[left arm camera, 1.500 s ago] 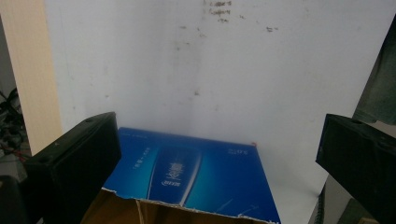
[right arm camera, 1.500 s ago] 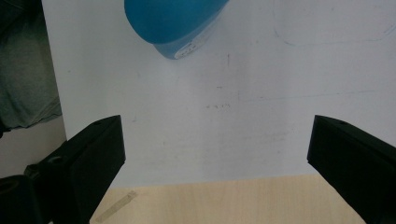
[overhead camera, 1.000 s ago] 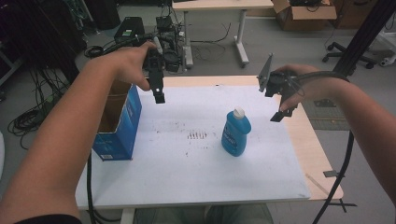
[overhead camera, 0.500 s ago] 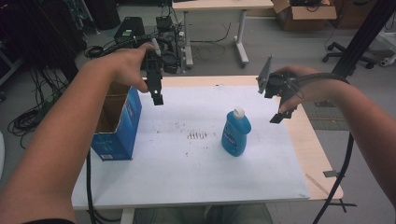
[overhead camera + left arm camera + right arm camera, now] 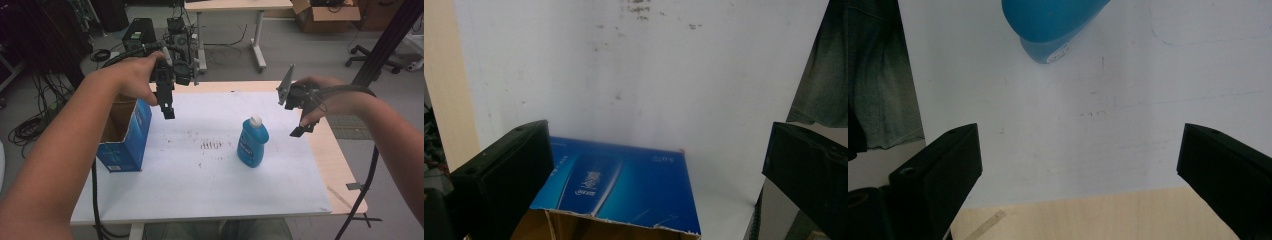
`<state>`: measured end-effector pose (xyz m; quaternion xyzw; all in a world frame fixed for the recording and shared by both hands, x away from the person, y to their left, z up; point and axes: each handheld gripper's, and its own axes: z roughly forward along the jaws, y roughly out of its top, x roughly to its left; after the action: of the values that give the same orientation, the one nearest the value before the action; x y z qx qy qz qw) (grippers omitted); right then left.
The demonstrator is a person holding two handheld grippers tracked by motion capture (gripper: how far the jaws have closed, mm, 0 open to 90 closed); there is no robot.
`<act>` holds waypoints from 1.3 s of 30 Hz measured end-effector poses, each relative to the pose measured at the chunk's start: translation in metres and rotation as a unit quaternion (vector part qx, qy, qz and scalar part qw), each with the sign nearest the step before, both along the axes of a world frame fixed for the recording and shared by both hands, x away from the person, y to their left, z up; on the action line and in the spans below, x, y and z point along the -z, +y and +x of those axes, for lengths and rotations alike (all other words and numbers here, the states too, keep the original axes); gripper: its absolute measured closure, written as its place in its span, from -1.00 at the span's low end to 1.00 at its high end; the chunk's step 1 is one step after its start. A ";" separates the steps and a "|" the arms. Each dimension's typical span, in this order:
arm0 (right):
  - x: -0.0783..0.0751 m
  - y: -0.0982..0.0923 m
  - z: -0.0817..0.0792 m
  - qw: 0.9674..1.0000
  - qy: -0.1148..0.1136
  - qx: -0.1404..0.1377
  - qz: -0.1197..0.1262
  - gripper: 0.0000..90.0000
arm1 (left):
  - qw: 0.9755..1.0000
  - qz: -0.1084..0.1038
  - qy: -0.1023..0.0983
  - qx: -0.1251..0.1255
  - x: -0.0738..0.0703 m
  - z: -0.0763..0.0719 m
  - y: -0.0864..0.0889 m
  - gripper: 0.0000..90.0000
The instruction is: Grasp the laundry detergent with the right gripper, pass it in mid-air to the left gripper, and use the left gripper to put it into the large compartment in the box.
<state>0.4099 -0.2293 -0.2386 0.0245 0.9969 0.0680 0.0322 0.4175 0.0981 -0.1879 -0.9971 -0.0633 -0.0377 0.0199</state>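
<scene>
Both tongs hang spread and empty above the white worktop: left tongs over the open blue cardboard box, right tongs just right of the upright blue plastic bottle, mid-worktop.

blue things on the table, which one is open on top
The blue cardboard box at the table's left edge: its top is open, while the blue bottle wears a white cap.
</scene>
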 end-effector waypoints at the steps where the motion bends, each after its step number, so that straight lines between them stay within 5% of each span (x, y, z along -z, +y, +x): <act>1: 0.000 0.000 -0.001 1.000 -0.001 0.000 0.002 -0.90 | 1.000 0.000 0.000 0.000 0.001 -0.002 0.000 -1.00; 14: 0.005 -0.001 -0.013 1.000 0.001 0.008 0.007 -0.90 | 1.000 0.002 0.008 0.008 0.013 -0.037 0.006 -0.99; 39: 0.024 -0.006 -0.023 0.999 0.012 0.016 0.027 -0.90 | 0.999 0.004 0.040 0.025 0.049 -0.081 0.008 -0.99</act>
<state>0.3871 -0.2351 -0.2627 0.0419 0.9945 0.0936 0.0201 0.3365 0.1061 -0.2370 -0.9990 -0.0378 0.0010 0.0253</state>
